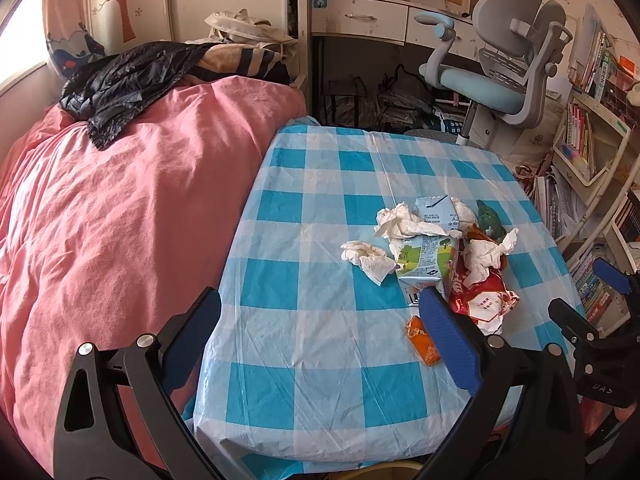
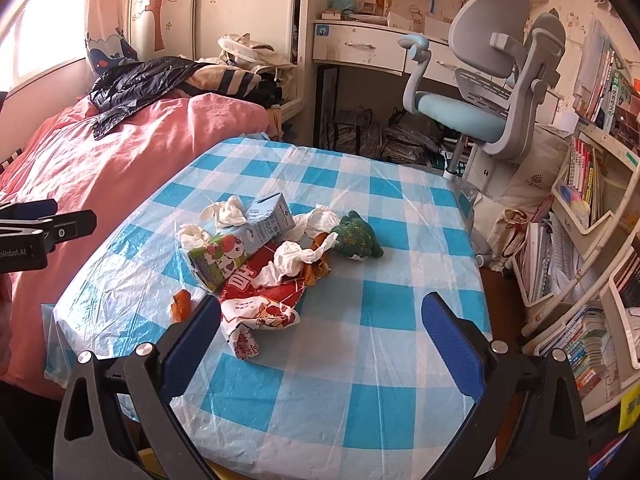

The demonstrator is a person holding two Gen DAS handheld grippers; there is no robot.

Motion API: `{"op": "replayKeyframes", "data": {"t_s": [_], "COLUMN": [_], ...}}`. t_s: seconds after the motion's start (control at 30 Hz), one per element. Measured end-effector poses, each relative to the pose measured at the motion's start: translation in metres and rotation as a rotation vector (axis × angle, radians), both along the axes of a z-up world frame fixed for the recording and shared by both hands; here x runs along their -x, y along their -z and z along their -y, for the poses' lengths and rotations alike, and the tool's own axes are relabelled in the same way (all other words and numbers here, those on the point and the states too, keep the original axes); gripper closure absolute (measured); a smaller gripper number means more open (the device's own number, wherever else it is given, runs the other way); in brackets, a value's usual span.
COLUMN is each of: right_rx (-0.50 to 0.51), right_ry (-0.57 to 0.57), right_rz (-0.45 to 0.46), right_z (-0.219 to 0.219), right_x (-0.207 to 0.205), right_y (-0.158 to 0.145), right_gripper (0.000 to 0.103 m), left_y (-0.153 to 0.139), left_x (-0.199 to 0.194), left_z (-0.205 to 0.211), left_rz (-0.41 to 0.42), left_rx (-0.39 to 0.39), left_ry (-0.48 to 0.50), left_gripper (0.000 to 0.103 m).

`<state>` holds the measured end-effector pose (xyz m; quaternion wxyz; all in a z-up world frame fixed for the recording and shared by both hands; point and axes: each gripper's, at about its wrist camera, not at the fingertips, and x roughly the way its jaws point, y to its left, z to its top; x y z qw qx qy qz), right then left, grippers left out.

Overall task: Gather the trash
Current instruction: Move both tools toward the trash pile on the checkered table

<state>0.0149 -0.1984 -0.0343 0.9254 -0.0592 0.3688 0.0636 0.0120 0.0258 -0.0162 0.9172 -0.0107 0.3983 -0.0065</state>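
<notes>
1. Bedding, a pink quilt [image 2: 80, 168], fills the left, with a black plastic bag [image 2: 136, 88] lying on it, likely meant for the rubbish.
2. Left gripper [image 1: 320, 332] hovers over the tabletop [image 1: 312, 360], jaws wide, holding nothing.
3. Trash sits mid-tabletop in one heap: tissues [image 2: 230, 210], milk carton [image 2: 240, 244], red wrapper [image 2: 260, 304].
4. Right gripper [image 2: 320, 332] hovers nearby, jaws wide, empty.
</notes>
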Motion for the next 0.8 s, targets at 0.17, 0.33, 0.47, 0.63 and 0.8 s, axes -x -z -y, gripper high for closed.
{"op": "replayKeyframes", "data": {"t_s": [0.17, 0.33, 0.47, 0.63, 0.8], "right_rx": [0.007, 0.007, 0.001, -0.010, -0.011], "right_ry": [-0.028, -0.052, -0.060, -0.076, -0.091], "right_rz": [-0.022, -0.028, -0.034, -0.056, -0.058], "right_z": [-0.003, -0.008, -0.009, -0.014, -0.018], "right_x": [0.000, 0.001, -0.001, -0.005, -0.005], "right_y": [0.005, 0.005, 0.006, 0.010, 0.011], "right_gripper": [0.006, 0.006, 0.006, 0.006, 0.006], "left_y": [0.004, 0.002, 0.003, 0.004, 0.005], "left_x": [0.000, -0.001, -0.002, 0.000, -0.001], "left_z": [0.001, 0.004, 0.005, 0.009, 0.009], "left_rz": [-0.006, -0.008, -0.010, -0.016, -0.013], "left_rx": [-0.005, -0.017, -0.017, -0.022, -0.023], "left_ry": [-0.003, 0.002, 0.002, 0.011, 0.008], "left_gripper": [0.007, 0.007, 0.007, 0.007, 0.007]}}
